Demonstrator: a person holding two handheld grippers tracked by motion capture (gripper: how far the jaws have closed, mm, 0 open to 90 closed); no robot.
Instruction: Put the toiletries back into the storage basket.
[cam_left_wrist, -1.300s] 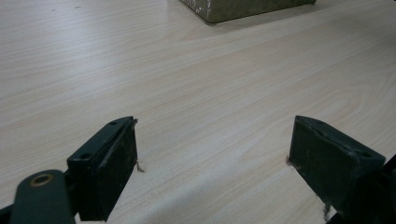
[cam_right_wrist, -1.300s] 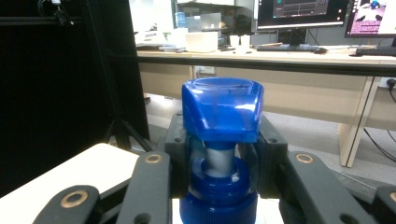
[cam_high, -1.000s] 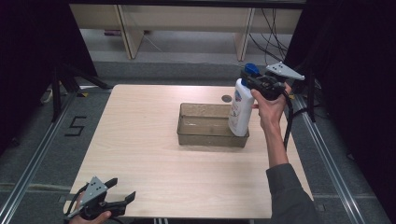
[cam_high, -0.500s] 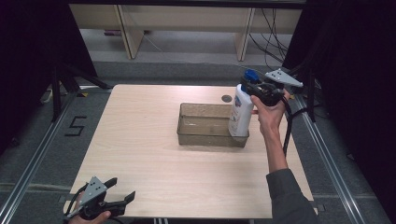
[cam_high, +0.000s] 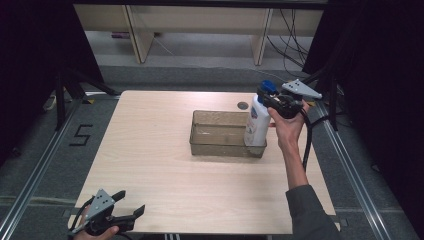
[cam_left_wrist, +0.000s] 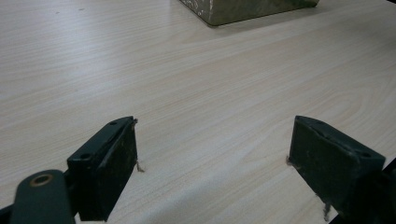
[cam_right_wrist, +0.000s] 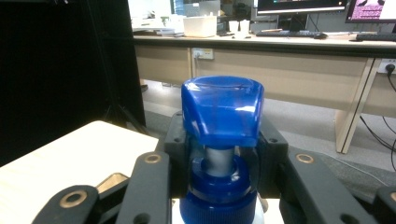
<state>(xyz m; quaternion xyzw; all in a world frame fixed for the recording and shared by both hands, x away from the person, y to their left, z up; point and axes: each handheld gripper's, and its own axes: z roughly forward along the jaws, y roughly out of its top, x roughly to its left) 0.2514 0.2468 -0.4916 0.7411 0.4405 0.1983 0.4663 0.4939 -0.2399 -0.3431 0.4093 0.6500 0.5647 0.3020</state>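
The white bottle (cam_high: 257, 124) with its blue pump top (cam_right_wrist: 222, 110) stands upright at the right end of the clear tray (cam_high: 220, 148), its base down inside the tray against the right wall. The right gripper (cam_high: 272, 100) has it by the neck, jaws clamped either side just under the pump head, the hand (cam_high: 287, 128) coming in from the right. The tray sits a little right of centre on the pale wooden table (cam_high: 160, 165), with a small dark round hole (cam_high: 243, 105) in the tabletop just behind it. Down at the near left corner, well apart from all that, the left gripper (cam_high: 131, 205) hovers low over bare wood, jaws wide apart with nothing between them.
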